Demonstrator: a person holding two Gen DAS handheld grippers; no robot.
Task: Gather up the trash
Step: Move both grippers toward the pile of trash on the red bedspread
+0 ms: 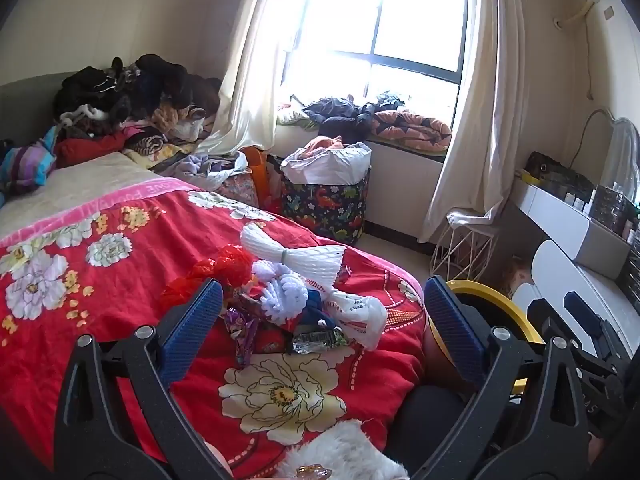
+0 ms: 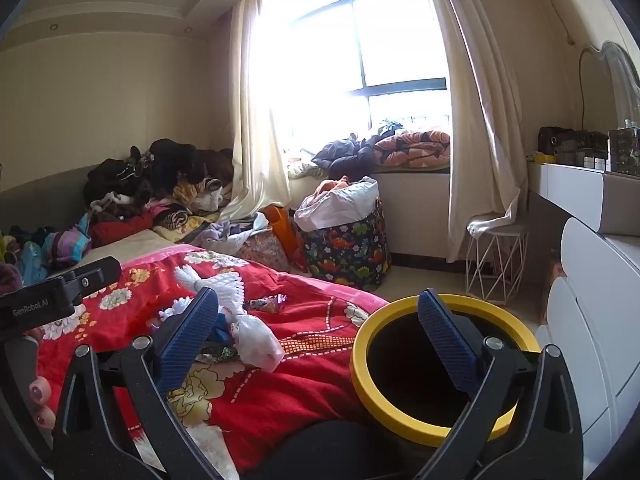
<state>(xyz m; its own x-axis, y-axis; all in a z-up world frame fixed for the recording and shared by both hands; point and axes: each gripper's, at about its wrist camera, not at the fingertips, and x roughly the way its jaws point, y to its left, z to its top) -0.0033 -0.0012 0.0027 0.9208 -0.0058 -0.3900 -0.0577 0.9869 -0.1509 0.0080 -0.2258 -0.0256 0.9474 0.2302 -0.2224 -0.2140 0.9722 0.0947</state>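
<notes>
The left gripper (image 1: 322,312) and the right gripper (image 2: 318,328) both gape wide, holding nothing. The trash pile (image 1: 296,292) lies on the red bedspread (image 1: 120,280) at 12 o'clock of the left jaws, its lower wrappers half-buried. The yellow-rimmed bin (image 2: 400,400), at 1 o'clock from the right gripper beside the bed's edge, is partly hidden by a finger; bare floor lies beyond.

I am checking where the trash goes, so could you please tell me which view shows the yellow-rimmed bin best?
The right wrist view: the yellow-rimmed bin shows nearly its whole rim and dark inside. The left wrist view catches only an arc of rim.
</notes>
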